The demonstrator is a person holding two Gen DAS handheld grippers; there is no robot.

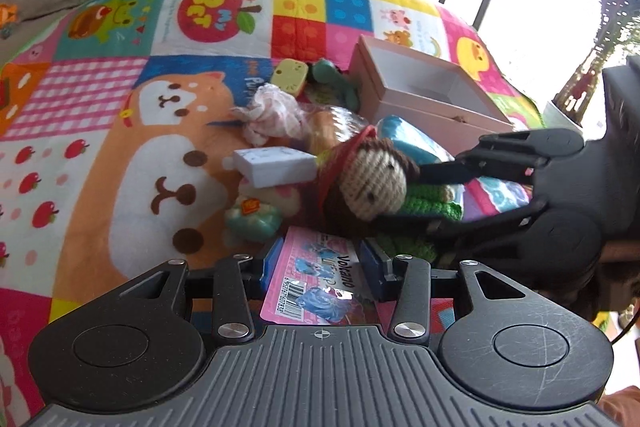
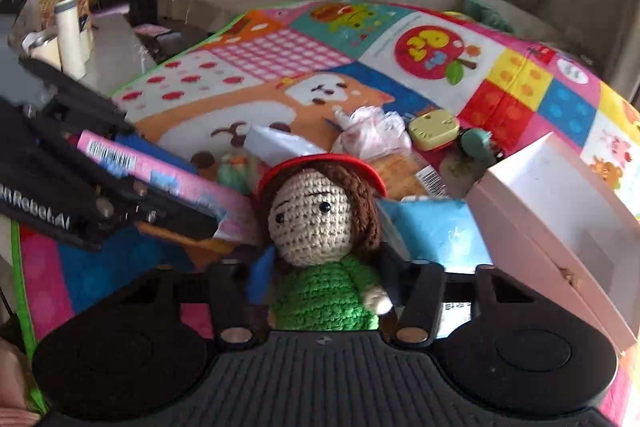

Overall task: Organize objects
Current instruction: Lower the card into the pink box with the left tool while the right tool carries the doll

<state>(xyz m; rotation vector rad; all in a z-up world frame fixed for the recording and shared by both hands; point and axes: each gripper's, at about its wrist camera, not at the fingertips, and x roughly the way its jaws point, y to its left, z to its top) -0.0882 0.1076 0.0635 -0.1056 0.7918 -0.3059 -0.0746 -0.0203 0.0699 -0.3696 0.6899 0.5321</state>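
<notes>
Both hand-held grippers hold toys over the quilted mat.

The left hand-held gripper [image 1: 318, 269] is clamped on a pink card [image 1: 316, 281]; the right hand-held gripper [image 2: 326, 281] grips a crocheted doll [image 2: 320, 227] by its green body, head sticking out past the fingers. Both hang above the toy pile on the mat [image 1: 120, 131], just beside the open pink box [image 1: 420, 87].
</notes>
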